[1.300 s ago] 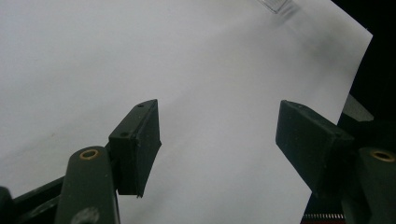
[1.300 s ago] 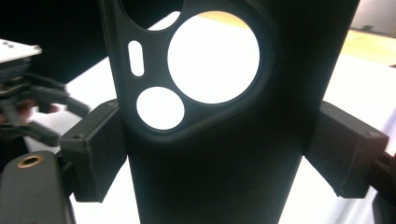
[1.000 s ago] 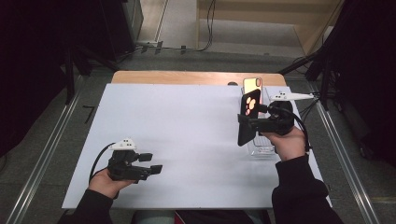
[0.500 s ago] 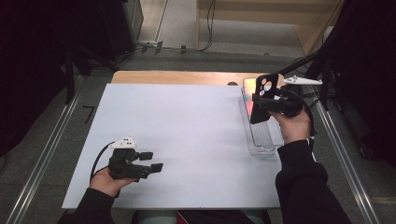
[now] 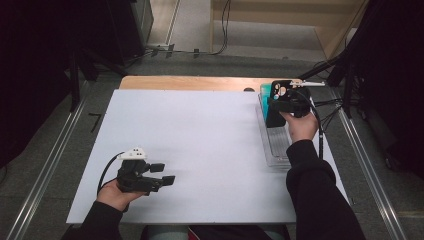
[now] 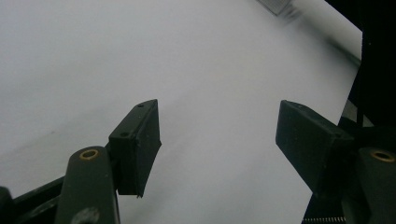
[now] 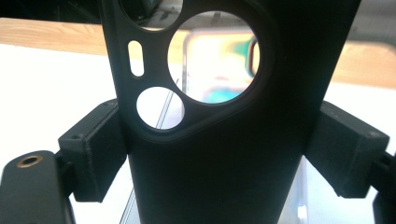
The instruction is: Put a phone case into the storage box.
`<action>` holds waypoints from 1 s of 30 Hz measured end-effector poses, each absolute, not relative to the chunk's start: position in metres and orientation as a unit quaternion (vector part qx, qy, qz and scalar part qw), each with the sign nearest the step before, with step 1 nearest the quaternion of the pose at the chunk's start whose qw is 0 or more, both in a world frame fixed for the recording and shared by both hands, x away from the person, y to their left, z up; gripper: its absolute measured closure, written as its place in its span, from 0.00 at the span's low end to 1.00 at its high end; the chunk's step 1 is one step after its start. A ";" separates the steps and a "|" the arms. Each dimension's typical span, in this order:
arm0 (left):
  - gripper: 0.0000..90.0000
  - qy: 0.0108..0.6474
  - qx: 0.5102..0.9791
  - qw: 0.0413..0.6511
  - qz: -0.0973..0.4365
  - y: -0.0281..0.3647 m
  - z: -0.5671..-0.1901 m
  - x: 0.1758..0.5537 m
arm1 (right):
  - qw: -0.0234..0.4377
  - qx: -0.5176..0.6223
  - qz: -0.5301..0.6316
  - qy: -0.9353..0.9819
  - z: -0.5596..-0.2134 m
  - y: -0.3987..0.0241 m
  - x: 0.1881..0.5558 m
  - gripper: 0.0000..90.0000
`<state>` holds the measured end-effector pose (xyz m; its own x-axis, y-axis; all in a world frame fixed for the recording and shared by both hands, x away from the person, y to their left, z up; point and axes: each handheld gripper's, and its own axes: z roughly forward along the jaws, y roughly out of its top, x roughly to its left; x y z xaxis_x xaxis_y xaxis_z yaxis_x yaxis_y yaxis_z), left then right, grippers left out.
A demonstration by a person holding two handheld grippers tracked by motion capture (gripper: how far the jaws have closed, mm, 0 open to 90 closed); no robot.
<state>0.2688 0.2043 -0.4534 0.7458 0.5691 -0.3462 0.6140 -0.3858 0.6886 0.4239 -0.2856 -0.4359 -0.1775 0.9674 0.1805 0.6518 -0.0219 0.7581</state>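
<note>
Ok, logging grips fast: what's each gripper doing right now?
Left gripper: open, nothing between its jaws, above the white table sheet.
Right gripper: shut on the black soft phone case with camera cutouts.

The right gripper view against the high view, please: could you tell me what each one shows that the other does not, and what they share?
Right gripper view alone: both pads pressed against the sides of the black phone case, and the case's round cut-outs seen close up. High view alone: the left gripper resting open on the white table, and both sleeves. Shared: the case, the clear tray under it, and the table's wooden far edge.
</note>
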 end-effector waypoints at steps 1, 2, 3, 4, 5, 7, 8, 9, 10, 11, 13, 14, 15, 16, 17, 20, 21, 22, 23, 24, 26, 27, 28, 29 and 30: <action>0.35 0.354 0.833 0.425 -0.026 0.204 -0.454 0.269 | 0.207 0.609 0.376 0.667 -0.439 -0.284 0.426 0.13; 0.35 0.354 0.833 0.425 -0.026 0.205 -0.454 0.269 | 0.209 0.611 0.368 0.669 -0.442 -0.283 0.429 0.13; 0.35 0.355 0.832 0.425 -0.026 0.205 -0.455 0.269 | 0.216 0.611 0.363 0.670 -0.446 -0.281 0.431 0.13; 0.35 0.355 0.832 0.426 -0.027 0.205 -0.455 0.269 | 0.218 0.611 0.357 0.672 -0.449 -0.280 0.433 0.13; 0.35 0.354 0.833 0.425 -0.028 0.205 -0.455 0.270 | 0.225 0.610 0.351 0.673 -0.452 -0.279 0.436 0.13; 0.35 0.355 0.832 0.425 -0.028 0.206 -0.456 0.270 | 0.227 0.610 0.352 0.673 -0.456 -0.277 0.438 0.12; 0.35 0.354 0.833 0.424 -0.028 0.206 -0.456 0.270 | 0.229 0.610 0.353 0.671 -0.457 -0.276 0.440 0.12; 0.35 0.354 0.833 0.424 -0.028 0.205 -0.456 0.270 | 0.229 0.611 0.355 0.670 -0.458 -0.275 0.441 0.12; 0.35 0.354 0.833 0.424 -0.028 0.205 -0.456 0.270 | 0.233 0.612 0.352 0.669 -0.459 -0.274 0.442 0.12; 0.35 0.353 0.833 0.424 -0.028 0.205 -0.456 0.270 | 0.238 0.611 0.345 0.671 -0.459 -0.272 0.443 0.11; 0.35 0.353 0.833 0.424 -0.029 0.205 -0.456 0.270 | 0.242 0.602 0.338 0.682 -0.460 -0.270 0.444 0.09; 0.35 0.352 0.834 0.425 -0.029 0.205 -0.456 0.270 | 0.245 0.598 0.339 0.684 -0.459 -0.269 0.444 0.05; 0.35 0.351 0.833 0.426 -0.029 0.205 -0.456 0.270 | 0.244 0.595 0.340 0.686 -0.459 -0.269 0.444 0.00; 0.35 0.352 0.833 0.426 -0.029 0.205 -0.456 0.270 | 0.243 0.595 0.340 0.686 -0.459 -0.269 0.444 0.00; 0.35 0.354 0.833 0.426 -0.029 0.205 -0.456 0.270 | 0.237 0.593 0.348 0.687 -0.458 -0.270 0.443 0.00; 0.35 0.355 0.831 0.427 -0.030 0.205 -0.456 0.271 | 0.222 0.595 0.355 0.686 -0.454 -0.273 0.440 0.00; 0.35 0.355 0.832 0.426 -0.030 0.205 -0.456 0.271 | 0.221 0.594 0.357 0.686 -0.452 -0.274 0.438 0.00; 0.35 0.355 0.832 0.424 -0.031 0.205 -0.456 0.271 | 0.216 0.594 0.360 0.687 -0.450 -0.274 0.435 0.00; 0.35 0.356 0.832 0.424 -0.031 0.205 -0.456 0.271 | 0.209 0.593 0.364 0.687 -0.447 -0.274 0.432 0.00; 0.35 0.358 0.831 0.424 -0.033 0.205 -0.456 0.271 | 0.201 0.591 0.369 0.689 -0.444 -0.274 0.428 0.00; 0.35 0.360 0.831 0.422 -0.034 0.205 -0.456 0.271 | 0.183 0.581 0.381 0.696 -0.438 -0.272 0.419 0.00; 0.34 0.361 0.831 0.422 -0.035 0.205 -0.456 0.271 | 0.170 0.576 0.385 0.700 -0.436 -0.270 0.414 0.00; 0.35 0.361 0.831 0.421 -0.036 0.205 -0.456 0.271 | 0.161 0.571 0.387 0.706 -0.434 -0.267 0.409 0.00; 0.35 0.361 0.832 0.421 -0.036 0.205 -0.456 0.271 | 0.158 0.567 0.387 0.710 -0.432 -0.264 0.404 0.00; 0.34 0.361 0.832 0.420 -0.035 0.204 -0.456 0.271 | 0.156 0.562 0.389 0.713 -0.431 -0.262 0.399 0.00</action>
